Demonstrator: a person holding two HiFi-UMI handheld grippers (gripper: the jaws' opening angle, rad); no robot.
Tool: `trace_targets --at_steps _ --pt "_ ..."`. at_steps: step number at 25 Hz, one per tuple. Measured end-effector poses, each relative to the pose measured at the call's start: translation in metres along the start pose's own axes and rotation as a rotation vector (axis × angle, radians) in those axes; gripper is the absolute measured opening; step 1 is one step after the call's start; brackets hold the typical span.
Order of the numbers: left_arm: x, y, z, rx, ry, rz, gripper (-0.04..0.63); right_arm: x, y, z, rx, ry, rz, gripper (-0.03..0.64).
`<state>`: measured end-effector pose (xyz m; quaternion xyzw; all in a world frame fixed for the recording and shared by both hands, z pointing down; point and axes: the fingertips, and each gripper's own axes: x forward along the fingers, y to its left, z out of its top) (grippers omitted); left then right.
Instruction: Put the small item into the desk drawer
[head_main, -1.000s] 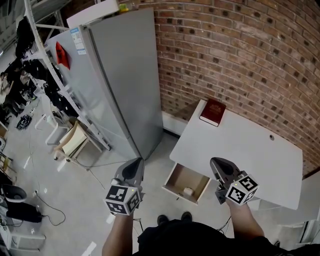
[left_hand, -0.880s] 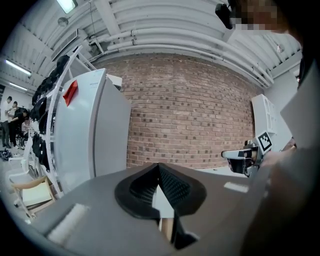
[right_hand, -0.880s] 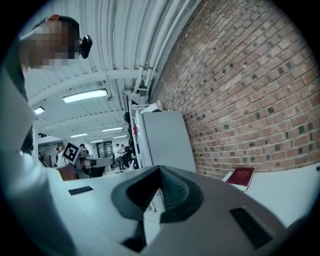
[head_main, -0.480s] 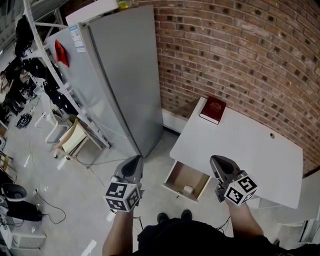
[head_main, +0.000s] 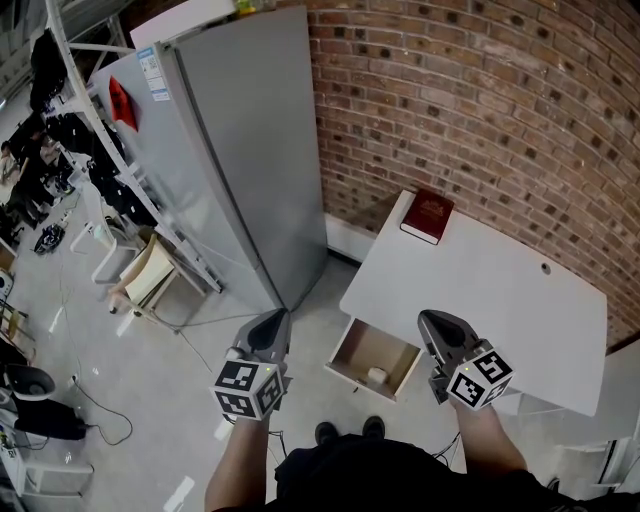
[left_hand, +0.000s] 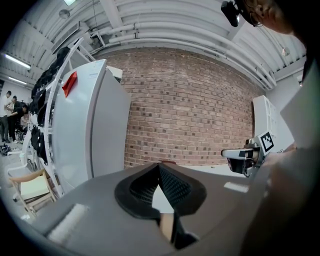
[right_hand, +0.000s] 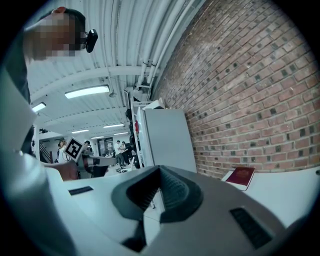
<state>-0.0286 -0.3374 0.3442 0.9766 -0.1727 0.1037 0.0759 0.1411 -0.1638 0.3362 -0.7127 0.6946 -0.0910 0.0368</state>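
Left gripper (head_main: 270, 326) and right gripper (head_main: 436, 326) barely shifted; book (head_main: 427, 218) title unreadable.

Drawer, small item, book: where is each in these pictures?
Drawer (head_main: 360, 350): head view, bare floor of the open drawer.
Small item (head_main: 377, 377): head view, its top, inside the drawer.
Book (head_main: 427, 219): head view, middle of its red cover.

White desk (head_main: 500, 300) ahead of and beneath right gripper (head_main: 432, 325). Red book (head_main: 427, 219) flat on its far left corner, well beyond that gripper. Drawer (head_main: 385, 352) open at desk's near left side, between left gripper (head_main: 272, 322) and right gripper, closer to the right. Small white item (head_main: 376, 377) on drawer bottom, near the front panel. Grey floor (head_main: 200, 340) under left gripper; tall grey fridge (head_main: 250, 150) standing on it, beyond that gripper.
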Motion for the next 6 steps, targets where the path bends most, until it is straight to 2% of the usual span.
trace_targets --at_steps 6 --pt "0.0016 -0.0047 -0.0011 0.012 0.004 -0.004 0.012 -0.0006 -0.001 -0.0007 0.002 0.002 0.003 0.012"
